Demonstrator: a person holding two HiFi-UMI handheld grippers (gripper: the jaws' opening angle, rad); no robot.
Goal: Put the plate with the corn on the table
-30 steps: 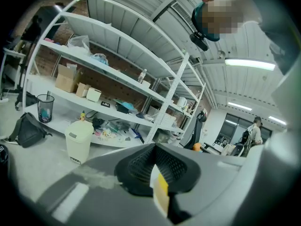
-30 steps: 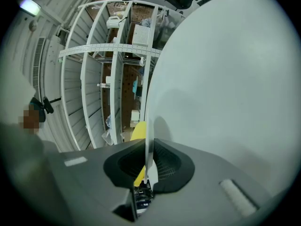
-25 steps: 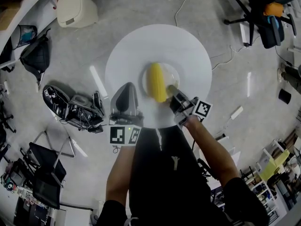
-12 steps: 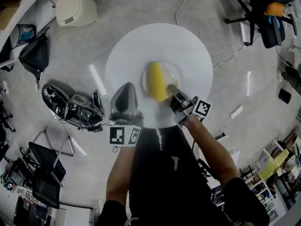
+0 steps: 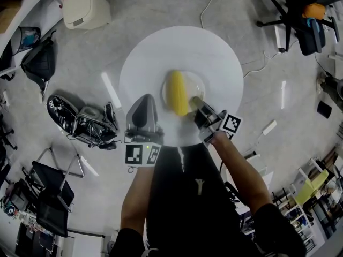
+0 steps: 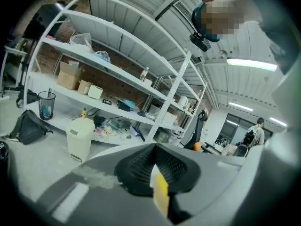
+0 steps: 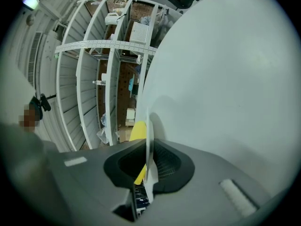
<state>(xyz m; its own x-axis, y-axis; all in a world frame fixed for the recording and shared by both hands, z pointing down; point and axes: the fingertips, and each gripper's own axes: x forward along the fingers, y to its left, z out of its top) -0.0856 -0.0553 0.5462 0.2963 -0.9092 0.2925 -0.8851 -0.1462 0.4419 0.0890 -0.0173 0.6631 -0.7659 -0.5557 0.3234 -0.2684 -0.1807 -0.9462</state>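
Glossy plate (image 5: 200,84), smooth matt white table (image 5: 177,50)

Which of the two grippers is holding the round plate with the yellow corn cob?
The right gripper: it is shut on the rim of the pale round plate bearing the yellow corn cob. The left gripper stands beside the plate.

Right gripper (image 7: 148,167) jaws tight on the plate (image 7: 149,135) rim, corn (image 7: 138,130) behind, white table (image 7: 225,79) alongside.

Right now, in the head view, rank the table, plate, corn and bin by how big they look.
1. table
2. plate and bin: these look alike, and the bin is farther from the camera, so I leave them unranked
3. corn
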